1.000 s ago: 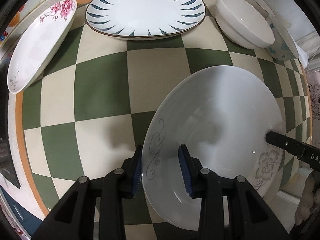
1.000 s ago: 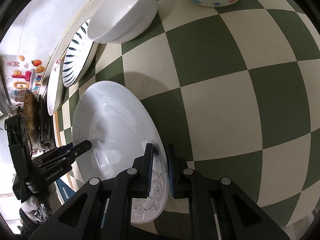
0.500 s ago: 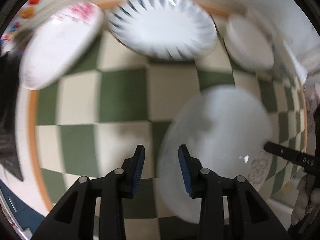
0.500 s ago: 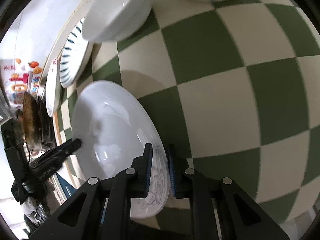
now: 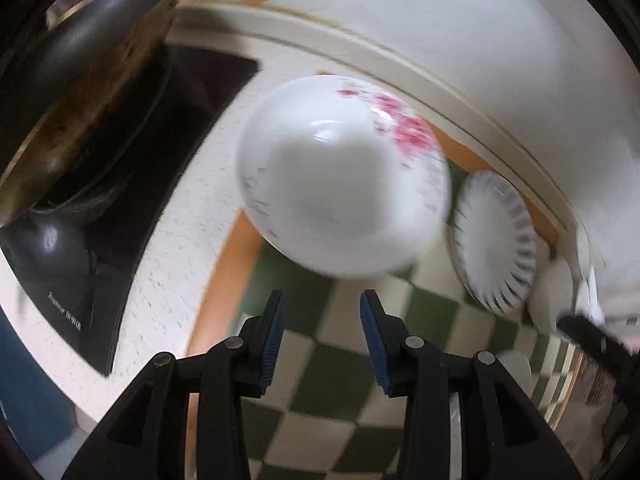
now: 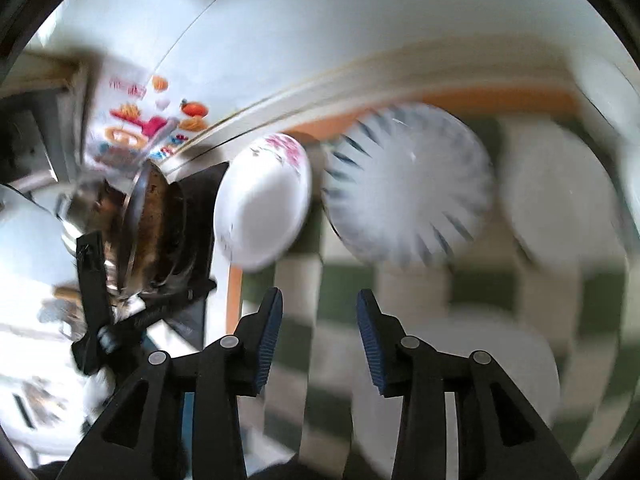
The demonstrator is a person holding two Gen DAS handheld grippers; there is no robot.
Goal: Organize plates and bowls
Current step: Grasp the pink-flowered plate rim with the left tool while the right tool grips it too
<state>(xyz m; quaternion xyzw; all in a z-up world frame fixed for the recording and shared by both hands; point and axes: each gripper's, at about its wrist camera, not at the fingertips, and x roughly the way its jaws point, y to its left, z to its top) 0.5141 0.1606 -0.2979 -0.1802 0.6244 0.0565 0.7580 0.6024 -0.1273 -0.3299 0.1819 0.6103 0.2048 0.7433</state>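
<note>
Both grippers were empty at this point. The left gripper (image 5: 322, 334) had its jaws spread wide with nothing between them, and the right gripper (image 6: 319, 336) was the same, jaws apart and holding nothing.

The left one was aimed at the pink-flowered plate (image 5: 344, 176), which sat at the far left edge of the checkered tabletop (image 5: 320, 364), right by the black stove (image 5: 132, 184) with the wok (image 5: 76, 92) on it. The blue-rimmed plate (image 5: 496, 240) was just to the right of it, and further right there was something white that I'd guess was a bowl, but it was too blurred to be sure. From the right wrist view you could see the same flowered plate (image 6: 262, 204) and blue-rimmed plate (image 6: 408, 184) side by side, everything pretty smeared.

My read is that the step was going for the flowered plate with the left gripper. To do it well I'd come in low at the near rim, one finger over and one under, and only clamp once the rim was well inside the pads. Glazed plates are slippery, so a shallow pinch could let it tip out. I'd also watch that wok, it was close enough on the left to clip when lifting.
</note>
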